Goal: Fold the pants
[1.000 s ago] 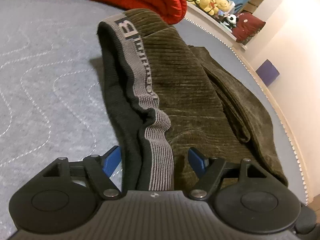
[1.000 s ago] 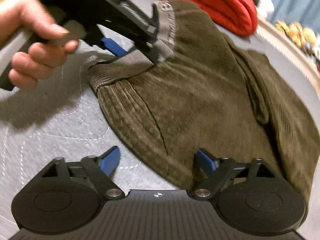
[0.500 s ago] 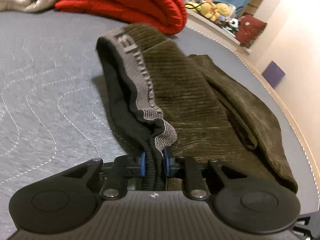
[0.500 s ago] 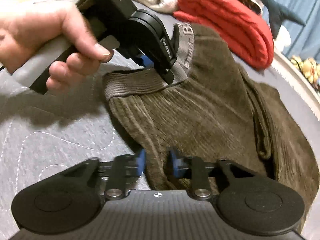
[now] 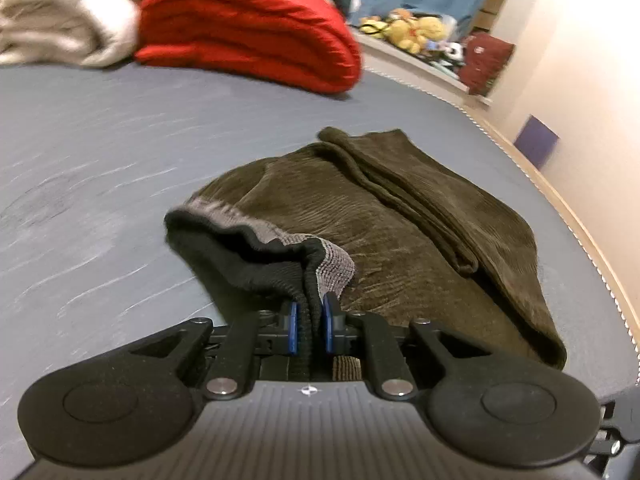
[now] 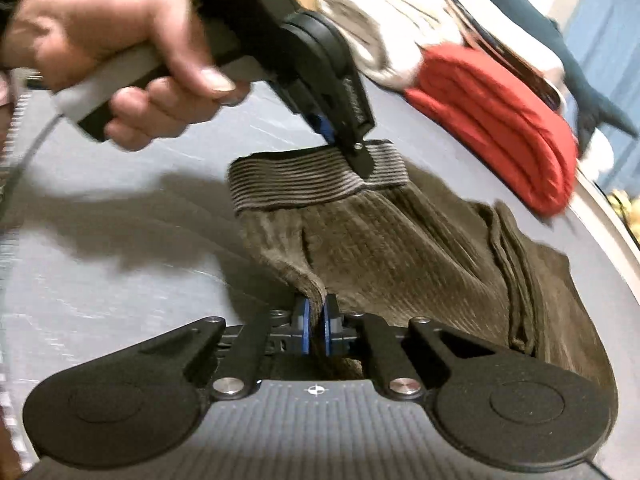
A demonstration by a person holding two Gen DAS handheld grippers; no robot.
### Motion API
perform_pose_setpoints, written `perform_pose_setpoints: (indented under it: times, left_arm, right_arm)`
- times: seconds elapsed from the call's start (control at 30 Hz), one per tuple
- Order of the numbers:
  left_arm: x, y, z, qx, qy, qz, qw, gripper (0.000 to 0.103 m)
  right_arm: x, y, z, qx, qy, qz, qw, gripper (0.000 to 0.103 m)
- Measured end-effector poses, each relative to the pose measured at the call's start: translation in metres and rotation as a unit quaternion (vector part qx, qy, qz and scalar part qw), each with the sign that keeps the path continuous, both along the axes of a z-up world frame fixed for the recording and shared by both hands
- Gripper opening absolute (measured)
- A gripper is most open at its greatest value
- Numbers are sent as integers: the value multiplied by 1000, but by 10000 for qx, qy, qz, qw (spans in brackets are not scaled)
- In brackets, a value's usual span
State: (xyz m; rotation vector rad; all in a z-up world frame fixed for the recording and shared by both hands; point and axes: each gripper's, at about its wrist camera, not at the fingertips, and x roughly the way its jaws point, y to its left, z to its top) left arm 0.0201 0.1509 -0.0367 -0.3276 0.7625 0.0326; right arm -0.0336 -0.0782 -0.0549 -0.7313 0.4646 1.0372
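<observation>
- My left tongs (image 5: pixel 308 326) are clamped on the striped waistband (image 5: pixel 332 266) of the pants (image 5: pixel 400 232), blue pads pressed into the bunched elastic; the black inner lining faces the lens.
- My right tongs (image 6: pixel 316 330) are pinched on a fold of the brown ribbed cloth at the pants' side edge, below the waistband.
- From the right wrist view I can see my left hand (image 6: pixel 116 52) on the other handle, with its tongs biting the grey band from above.
- I judge the two grips are set along one end so that the waist can be lifted as a single edge and carried over the legs for the next fold.
- The pants lie on the bed (image 5: pixel 120 152), already doubled lengthwise, legs stacked and running away from me toward the bed's far edge; the waist end is raised off the cover by the grips.
- The surface is a grey quilted cover with pale wavy stitching, soft, so the cloth may drag a little.
- Further back sit a folded red blanket (image 5: pixel 248 28) and a cream blanket (image 5: pixel 60 16), well apart from the pants.
- Stuffed toys (image 5: pixel 404 28) line a ledge beside a pale wall (image 5: pixel 580 60).
</observation>
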Motion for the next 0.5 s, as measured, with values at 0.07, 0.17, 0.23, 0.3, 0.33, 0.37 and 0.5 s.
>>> perform_pose_setpoints:
  times: [0.07, 0.17, 0.23, 0.3, 0.33, 0.37, 0.5]
  left_arm:
    - [-22, 18, 6, -9, 174, 147, 9997, 13]
    - [-50, 43, 13, -120, 519, 373, 9979, 13]
    - [-66, 55, 19, -66, 729, 514, 9960, 13]
    - [-76, 61, 21, 94, 906, 617, 9939, 14]
    - [-78, 63, 19, 129, 966, 677, 9929, 15]
    - [-78, 65, 15, 121, 1046, 758, 9916, 17]
    - [-65, 73, -2, 22, 1517, 1368, 9789, 37]
  right_arm:
    - [-18, 6, 5, 40, 81, 324, 9994, 6]
    - [-47, 21, 13, 220, 347, 751, 9963, 6]
    - [-61, 33, 15, 319, 557, 990, 9930, 6]
    - [-79, 44, 14, 339, 660, 1263, 9892, 6]
    - [-86, 49, 13, 323, 673, 1341, 9881, 6]
    - [-91, 53, 12, 298, 670, 1382, 9877, 6]
    - [-93, 62, 6, 42, 381, 1118, 9930, 8]
